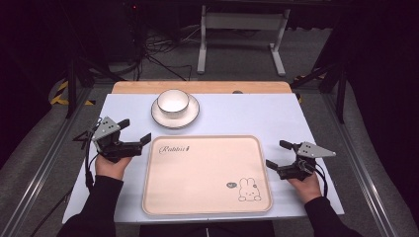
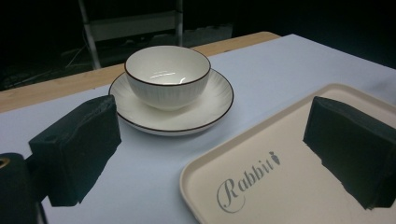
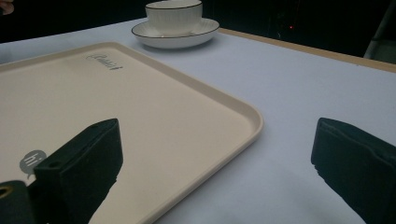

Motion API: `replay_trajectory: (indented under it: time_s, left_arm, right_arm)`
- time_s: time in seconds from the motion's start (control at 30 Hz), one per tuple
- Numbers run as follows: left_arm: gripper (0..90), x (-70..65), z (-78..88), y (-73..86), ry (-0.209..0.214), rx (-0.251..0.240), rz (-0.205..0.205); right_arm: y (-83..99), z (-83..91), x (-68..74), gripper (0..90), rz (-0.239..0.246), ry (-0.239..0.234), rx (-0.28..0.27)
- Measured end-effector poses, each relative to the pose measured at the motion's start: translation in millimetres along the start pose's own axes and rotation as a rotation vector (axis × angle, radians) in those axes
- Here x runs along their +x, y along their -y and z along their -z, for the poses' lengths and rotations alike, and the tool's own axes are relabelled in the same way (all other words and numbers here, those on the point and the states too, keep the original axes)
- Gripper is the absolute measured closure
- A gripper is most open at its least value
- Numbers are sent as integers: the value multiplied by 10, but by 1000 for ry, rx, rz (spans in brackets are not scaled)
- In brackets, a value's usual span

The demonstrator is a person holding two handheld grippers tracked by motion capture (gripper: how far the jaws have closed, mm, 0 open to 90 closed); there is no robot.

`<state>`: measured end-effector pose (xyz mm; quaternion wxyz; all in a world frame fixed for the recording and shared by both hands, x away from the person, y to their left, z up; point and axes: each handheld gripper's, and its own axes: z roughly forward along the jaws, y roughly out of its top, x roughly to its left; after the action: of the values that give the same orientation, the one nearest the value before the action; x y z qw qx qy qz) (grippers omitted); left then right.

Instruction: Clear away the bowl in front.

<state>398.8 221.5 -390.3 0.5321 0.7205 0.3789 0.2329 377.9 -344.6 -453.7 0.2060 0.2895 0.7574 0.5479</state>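
Note:
A white ribbed bowl (image 1: 173, 100) with a dark rim stands on a matching saucer (image 1: 188, 118) at the far middle of the table. A cream tray (image 1: 207, 175) with "Rabbit" lettering and a bunny drawing lies empty at the near centre. My left gripper (image 1: 137, 130) hovers open just left of the tray's far-left corner. Its view looks at the bowl (image 2: 167, 77), the saucer (image 2: 215, 105) and the tray corner (image 2: 280, 186). My right gripper (image 1: 275, 154) is open beside the tray's right edge. Between its jaws lie the tray edge (image 3: 140, 107) and, farther off, the bowl (image 3: 173, 16).
A pale blue mat (image 1: 257, 113) covers the table, with a strip of wood (image 1: 197, 87) showing at the far edge. Beyond it are a grey floor, cables and a metal stand (image 1: 242, 29). Dark rails run along both sides of the table.

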Motion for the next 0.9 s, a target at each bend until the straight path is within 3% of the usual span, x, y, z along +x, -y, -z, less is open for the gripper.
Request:
replay_trajectory:
  time_s: [0.77, 0.9]
  left_arm:
    - [42, 99, -431, -294, -14, 38, -10]
    - [43, 122, -514, -352, -25, 69, -37]
  right_arm:
    - [0, 1, 0, 27, 0, -2, -1]
    - [0, 2, -1, 27, 1, -1, 0]
